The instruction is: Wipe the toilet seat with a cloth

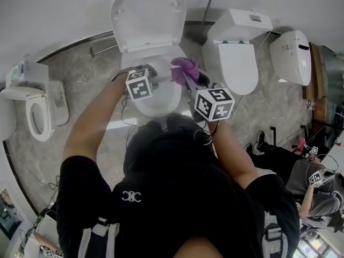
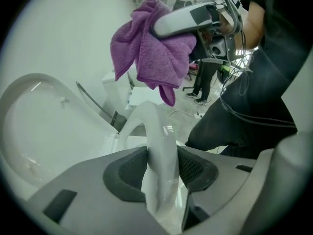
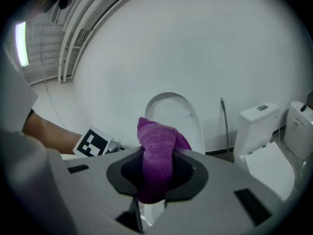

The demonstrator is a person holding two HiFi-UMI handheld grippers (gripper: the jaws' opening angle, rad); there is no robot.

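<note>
The white toilet (image 1: 156,101) stands in front of me with its lid (image 1: 148,15) raised against the wall. My left gripper (image 1: 152,74) reaches over the bowl. In the left gripper view its jaws (image 2: 161,168) stand on both sides of the white toilet seat ring (image 2: 159,141), pads against it, and the ring arches away toward the hinge. My right gripper (image 1: 188,77) is shut on a bunched purple cloth (image 1: 185,66) just right of the left one. The cloth (image 3: 156,155) fills the right jaws, and hangs from the right gripper (image 2: 195,18) above the seat.
Other white toilets stand on the stone floor: two at the right (image 1: 234,58) (image 1: 290,55) and one at the left (image 1: 35,109). A person sits at the lower right (image 1: 317,190). A thin pipe (image 3: 226,126) runs up the white wall beside the lid.
</note>
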